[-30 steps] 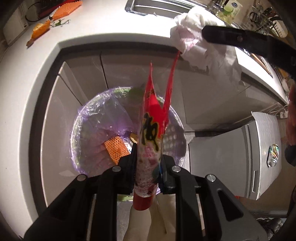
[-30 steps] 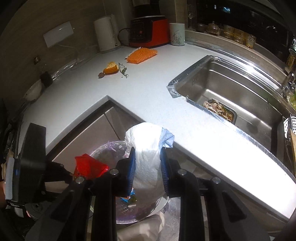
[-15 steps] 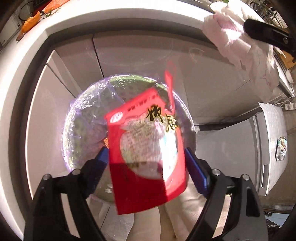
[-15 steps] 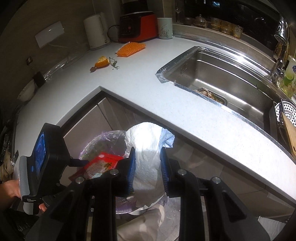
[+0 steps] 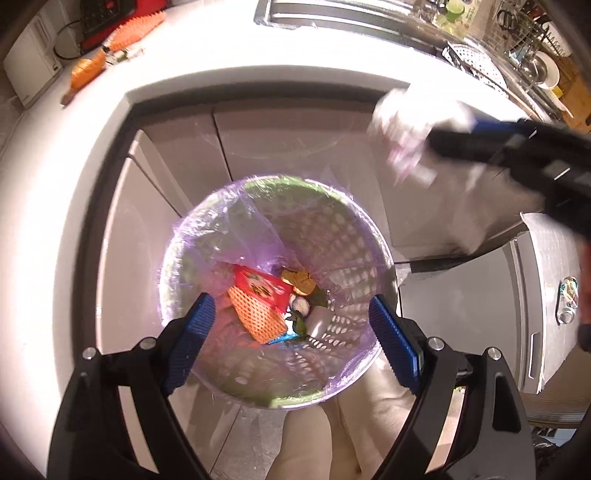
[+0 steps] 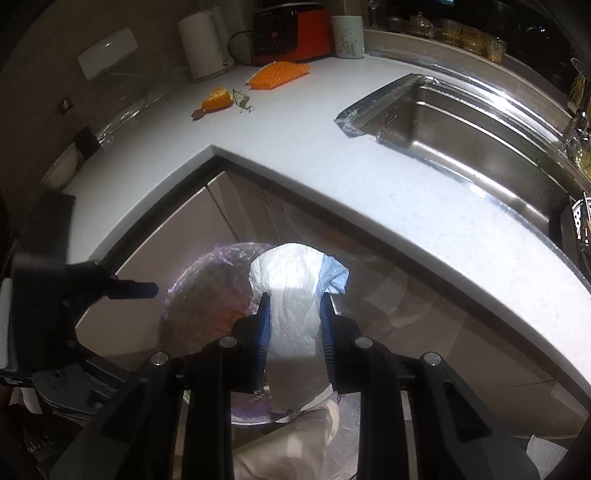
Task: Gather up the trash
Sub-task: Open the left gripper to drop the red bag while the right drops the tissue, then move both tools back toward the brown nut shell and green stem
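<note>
A round bin [image 5: 354,236] lined with a purple bag stands on the floor below the counter corner. My left gripper [image 5: 291,328] is open and empty right above it. The red snack packet [image 5: 262,290] lies at the bottom on orange foam netting [image 5: 255,317] with other scraps. My right gripper [image 6: 293,325] is shut on a crumpled white paper towel [image 6: 291,291] with a blue patch, held over the bin's [image 6: 192,295] right rim. In the left wrist view the right gripper [image 5: 517,147] and the towel [image 5: 410,125] appear blurred at upper right.
On the white counter [image 6: 295,147] lie an orange peel [image 6: 218,101], a small stem and orange foam netting [image 6: 279,74]. A kettle [image 6: 205,40], a red cooker [image 6: 291,31] and a cup stand behind. A steel sink [image 6: 461,129] is at the right. Cabinet doors [image 5: 280,144] surround the bin.
My left gripper opened and the red snack packet dropped from it into the bin. My right gripper with the towel moved closer over the bin.
</note>
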The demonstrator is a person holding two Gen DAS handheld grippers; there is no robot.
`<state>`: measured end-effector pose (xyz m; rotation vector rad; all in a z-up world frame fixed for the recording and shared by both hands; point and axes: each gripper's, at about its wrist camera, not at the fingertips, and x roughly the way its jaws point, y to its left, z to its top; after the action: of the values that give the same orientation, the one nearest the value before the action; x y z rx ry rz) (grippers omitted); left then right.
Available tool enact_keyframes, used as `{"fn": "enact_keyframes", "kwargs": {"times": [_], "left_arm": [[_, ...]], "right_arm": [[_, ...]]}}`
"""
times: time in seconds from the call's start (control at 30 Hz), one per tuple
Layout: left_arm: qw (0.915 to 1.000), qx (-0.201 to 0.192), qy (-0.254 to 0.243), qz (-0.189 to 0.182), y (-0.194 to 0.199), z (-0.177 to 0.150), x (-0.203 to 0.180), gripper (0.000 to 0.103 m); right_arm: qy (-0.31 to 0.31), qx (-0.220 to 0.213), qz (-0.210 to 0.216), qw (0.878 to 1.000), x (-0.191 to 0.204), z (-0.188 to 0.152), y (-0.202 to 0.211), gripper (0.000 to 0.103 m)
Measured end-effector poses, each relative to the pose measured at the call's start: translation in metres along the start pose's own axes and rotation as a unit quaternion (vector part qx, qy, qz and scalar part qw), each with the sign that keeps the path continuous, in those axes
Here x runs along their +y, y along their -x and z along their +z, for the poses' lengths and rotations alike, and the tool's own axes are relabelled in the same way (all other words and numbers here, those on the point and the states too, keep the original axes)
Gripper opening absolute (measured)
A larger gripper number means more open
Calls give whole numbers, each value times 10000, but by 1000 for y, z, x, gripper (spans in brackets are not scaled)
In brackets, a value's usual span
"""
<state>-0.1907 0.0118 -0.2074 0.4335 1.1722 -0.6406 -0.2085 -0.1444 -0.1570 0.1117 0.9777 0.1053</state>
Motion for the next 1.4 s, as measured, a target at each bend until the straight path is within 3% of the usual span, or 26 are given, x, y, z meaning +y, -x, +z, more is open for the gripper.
{"fn": "enact_keyframes", "kwargs": {"times": [0.23,0.4,0.43,0.57,0.6,0.77,0.93,1.13,1.4], "left_arm": [[9985,-320,243,359,40,-6,17,86],[9969,-405,444,503,53,-7,28,87],[9967,-411,479,515,54,-7,31,87],[9956,-411,626,569,56,-8,39,87],[9952,-413,663,591,57,-9,40,87],[9936,-454,838,612,60,-8,51,88],[9904,-551,1088,653,65,7,71,88],[9813,-867,1479,871,71,52,116,88],[9661,-1120,2086,1028,49,118,202,88]], "right_arm": [[116,637,472,9968,18,-19,-64,26],[232,937,606,9935,35,-26,-101,32],[237,975,620,9930,38,-27,-105,37],[273,1119,530,9919,45,-28,-118,79],[286,1119,507,9920,46,-27,-118,83],[259,1162,482,9917,45,-20,-115,91],[147,1033,521,9932,40,-4,-94,92],[250,585,612,9961,29,32,-54,97],[495,333,794,9951,8,91,-38,98]]}}
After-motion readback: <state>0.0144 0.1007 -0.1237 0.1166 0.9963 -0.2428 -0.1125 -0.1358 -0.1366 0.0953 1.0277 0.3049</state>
